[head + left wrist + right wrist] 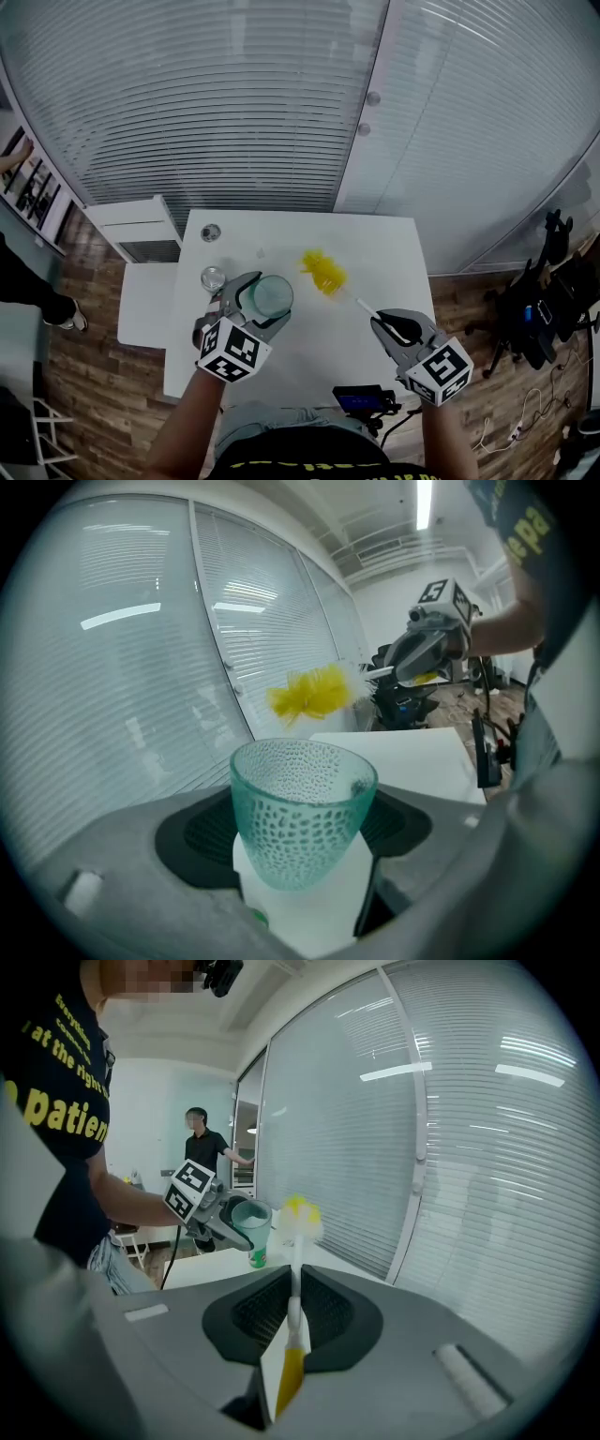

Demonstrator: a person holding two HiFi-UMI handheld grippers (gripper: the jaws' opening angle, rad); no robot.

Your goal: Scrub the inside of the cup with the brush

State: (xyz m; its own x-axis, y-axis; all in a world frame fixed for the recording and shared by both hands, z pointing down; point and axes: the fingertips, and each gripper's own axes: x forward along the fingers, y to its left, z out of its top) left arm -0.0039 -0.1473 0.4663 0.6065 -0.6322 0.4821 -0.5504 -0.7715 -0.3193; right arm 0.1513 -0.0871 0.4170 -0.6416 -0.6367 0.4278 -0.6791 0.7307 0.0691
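A teal dimpled glass cup [274, 294] is held above the white table [384, 246], with my left gripper [251, 302] shut on it. In the left gripper view the cup [302, 808] sits between the jaws, mouth up and tilted. My right gripper [389, 325] is shut on the white handle of a brush [325, 272] whose yellow bristle head points toward the cup, a short way to its right. In the right gripper view the brush [298, 1218] runs straight out between the jaws, and the cup [246, 1215] is just left of its head, apart from it.
A small clear bottle [214, 278] stands left of the cup; it shows a green label [257, 1258] in the right gripper view. A round object [210, 232] lies at the far left corner. A dark device [361, 401] sits at the front edge. A person [202, 1138] stands far behind.
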